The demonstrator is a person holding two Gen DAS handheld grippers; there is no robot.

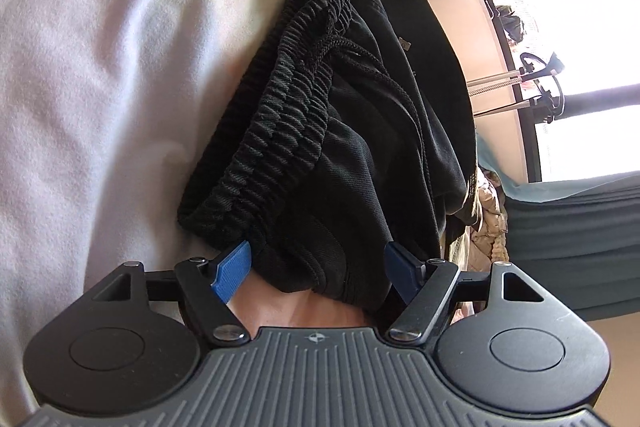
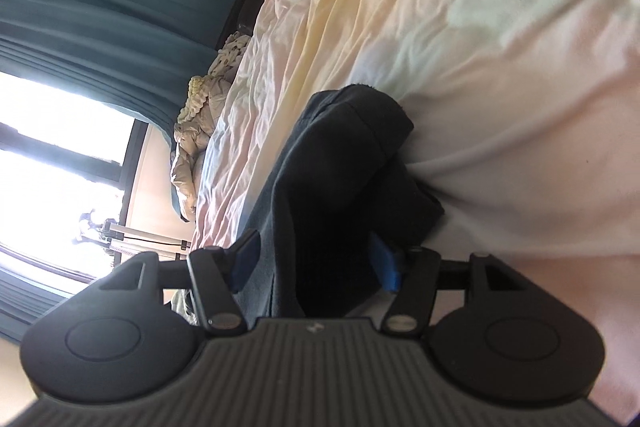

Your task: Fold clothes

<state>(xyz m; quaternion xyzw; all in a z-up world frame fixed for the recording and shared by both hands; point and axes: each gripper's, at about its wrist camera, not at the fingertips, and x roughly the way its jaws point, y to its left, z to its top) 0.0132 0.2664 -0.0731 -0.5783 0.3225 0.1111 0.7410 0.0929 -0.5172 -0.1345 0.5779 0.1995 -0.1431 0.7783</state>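
Black shorts [image 1: 360,155] lie bunched on the pale bed sheet [image 1: 100,67], no neat fold showing. Left tongs [image 1: 318,265] and right tongs [image 2: 316,263] both gape, cloth between, gripping nothing.

My two cameras sit on the grippers, tipped sideways, very close to the black shorts [image 1: 360,131] on the bed [image 2: 500,67]. Both see the window [image 1: 580,75].

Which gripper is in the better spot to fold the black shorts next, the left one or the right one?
Probably the left. The left gripper sits at the shorts beside their stretchy waistband, a firm edge to fold from. The right gripper only has plain dark cloth between its fingers.
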